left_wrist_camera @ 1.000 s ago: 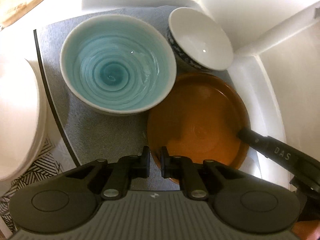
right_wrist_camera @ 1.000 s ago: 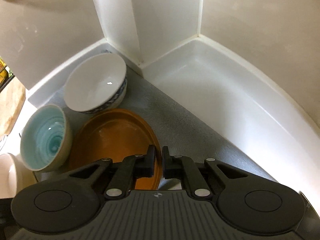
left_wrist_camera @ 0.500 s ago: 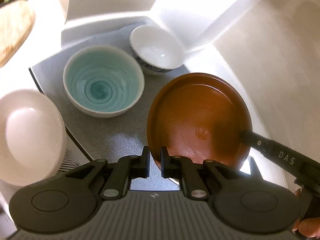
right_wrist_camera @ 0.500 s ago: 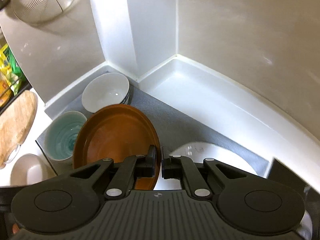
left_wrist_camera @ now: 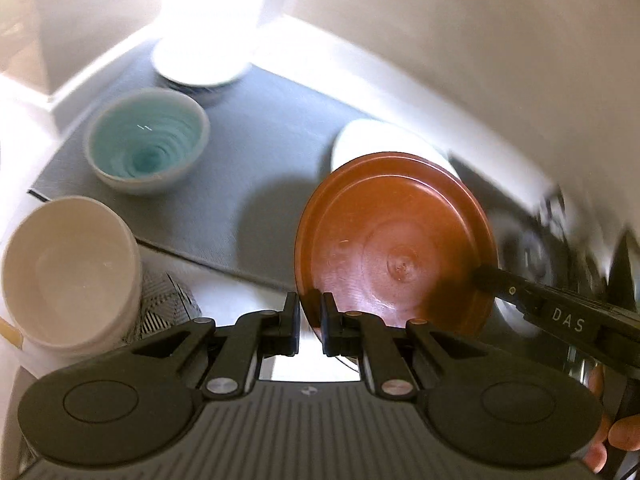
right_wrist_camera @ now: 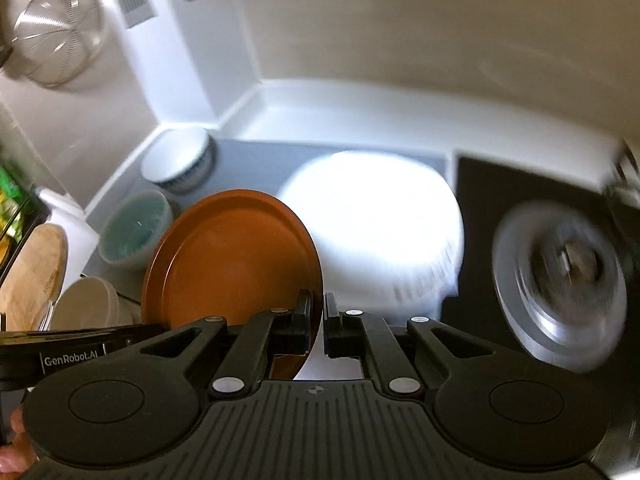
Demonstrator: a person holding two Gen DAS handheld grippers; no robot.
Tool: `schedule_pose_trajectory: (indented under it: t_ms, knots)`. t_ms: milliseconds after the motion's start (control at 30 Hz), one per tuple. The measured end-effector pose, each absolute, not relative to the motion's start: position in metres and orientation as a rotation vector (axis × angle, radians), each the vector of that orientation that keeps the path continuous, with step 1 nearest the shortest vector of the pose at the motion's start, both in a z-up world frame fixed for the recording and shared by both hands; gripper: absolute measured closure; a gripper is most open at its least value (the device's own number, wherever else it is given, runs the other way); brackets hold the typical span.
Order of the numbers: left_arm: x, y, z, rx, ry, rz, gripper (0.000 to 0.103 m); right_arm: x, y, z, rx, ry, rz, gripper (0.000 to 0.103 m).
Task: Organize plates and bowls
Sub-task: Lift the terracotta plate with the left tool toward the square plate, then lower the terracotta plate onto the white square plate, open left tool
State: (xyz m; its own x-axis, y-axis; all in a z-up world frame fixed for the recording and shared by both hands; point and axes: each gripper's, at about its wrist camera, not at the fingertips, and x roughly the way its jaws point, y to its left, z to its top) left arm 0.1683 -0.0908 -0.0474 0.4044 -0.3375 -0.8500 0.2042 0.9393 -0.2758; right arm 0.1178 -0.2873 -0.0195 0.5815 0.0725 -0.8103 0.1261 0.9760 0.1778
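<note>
Both grippers hold one brown plate (left_wrist_camera: 396, 248) in the air above the grey mat (left_wrist_camera: 256, 136). My left gripper (left_wrist_camera: 311, 320) is shut on its near rim. My right gripper (right_wrist_camera: 319, 322) is shut on the opposite rim of the brown plate (right_wrist_camera: 232, 260) and shows in the left wrist view (left_wrist_camera: 560, 312) at the right. A white plate (right_wrist_camera: 372, 228) lies on the mat just beyond the brown one. A teal bowl (left_wrist_camera: 146, 146), a white bowl with a blue pattern (left_wrist_camera: 200, 68) and a cream bowl (left_wrist_camera: 68, 264) stand to the left.
A black stove top (right_wrist_camera: 520, 200) with a burner (right_wrist_camera: 560, 288) lies right of the mat. Walls (right_wrist_camera: 400, 40) close the corner behind. A wooden board (right_wrist_camera: 32, 276) and a hanging metal strainer (right_wrist_camera: 60, 36) are at the left.
The brown plate has been lifted off the mat and carried right, toward the white plate. Both grippers kept their grip and moved with it; the bowls have dropped back to the left.
</note>
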Motion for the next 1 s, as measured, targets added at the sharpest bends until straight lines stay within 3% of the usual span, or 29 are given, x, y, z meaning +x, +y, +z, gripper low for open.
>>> schedule_pose_trajectory:
  t_ms: [467, 500, 533, 600, 633, 667, 700, 800, 1000]
  knots:
    - [0.15, -0.127, -0.103, 0.131, 1.26, -0.472, 0.092, 0.047, -0.306, -0.09, 0.418, 1.048, -0.18, 0.093]
    - [0.151, -0.127, -0.104, 0.134, 1.25, -0.47, 0.087, 0.046, -0.306, -0.093, 0.423, 1.055, -0.171, 0.092]
    - [0.151, -0.126, -0.103, 0.135, 1.232, -0.469, 0.073, 0.045, -0.306, -0.093, 0.421, 1.058, -0.17, 0.092]
    - [0.151, -0.122, -0.098, 0.131, 1.18, -0.472, 0.048, 0.042, -0.306, -0.088, 0.409, 1.037, -0.177, 0.071]
    - [0.151, -0.119, -0.095, 0.126, 1.148, -0.474, 0.032, 0.039, -0.307, -0.085, 0.405, 1.019, -0.189, 0.053]
    - [0.151, -0.117, -0.091, 0.137, 1.114, -0.45, 0.024, 0.037, -0.309, -0.082, 0.403, 1.001, -0.207, 0.044]
    - [0.151, -0.113, -0.088, 0.143, 1.075, -0.424, 0.014, 0.034, -0.311, -0.079, 0.397, 0.983, -0.223, 0.043]
    - [0.153, -0.104, -0.087, 0.137, 1.02, -0.401, 0.012, 0.035, -0.317, -0.081, 0.397, 0.986, -0.239, 0.041]
    - [0.162, -0.1, -0.105, 0.107, 1.117, -0.414, 0.012, 0.048, -0.314, -0.097, 0.43, 1.043, -0.204, 0.041]
